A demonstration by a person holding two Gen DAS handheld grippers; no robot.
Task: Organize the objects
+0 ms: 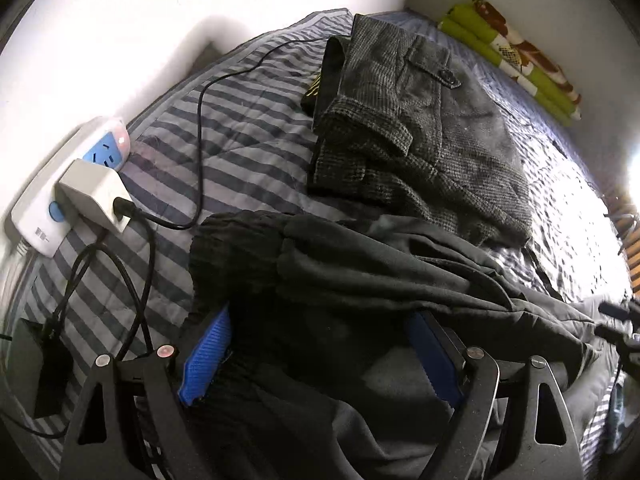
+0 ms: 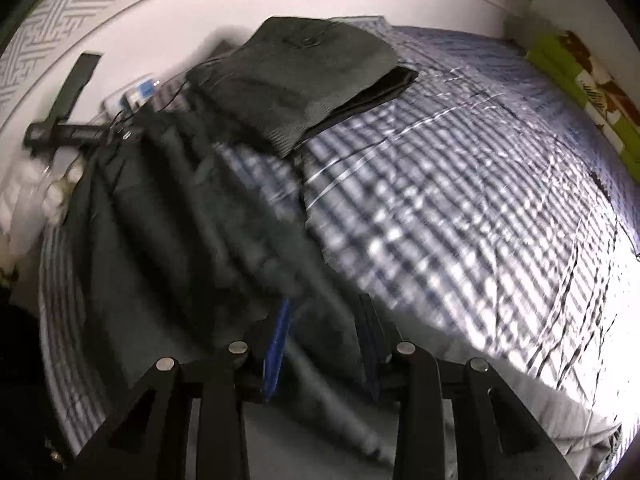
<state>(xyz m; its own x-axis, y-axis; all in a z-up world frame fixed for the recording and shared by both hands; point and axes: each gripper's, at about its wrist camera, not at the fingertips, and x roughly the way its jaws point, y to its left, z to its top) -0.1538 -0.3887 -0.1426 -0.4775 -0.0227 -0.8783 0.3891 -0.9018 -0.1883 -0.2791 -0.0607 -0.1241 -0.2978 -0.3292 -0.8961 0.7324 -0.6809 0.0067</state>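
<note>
A dark garment (image 1: 360,280), black and crumpled, lies across the near part of the bed (image 1: 248,128), with its ribbed cuff end toward the wall side. The left tool (image 1: 320,356) has its blue-padded fingers (image 1: 206,356) spread wide, one on each side of a thick bunch of that cloth; the pads sit against the fabric, but the jaws are not pressed together. In the blurred right wrist view the same dark garment (image 2: 192,232) runs from the far left down to the right tool (image 2: 324,344), whose fingers stand somewhat apart with cloth between them; whether they pinch it I cannot tell. Just beyond the dark garment lies a folded grey tweed piece (image 1: 420,128) with a buttoned flap, stacked on a black folded item. To the left, by the wall, a white power strip (image 1: 68,184) rests on the striped quilt, carrying a white adapter (image 1: 94,194) from which black cables (image 1: 200,120) trail over the bedding. At the far side of the bed a green patterned bolster (image 1: 516,60) lies along the wall.
</note>
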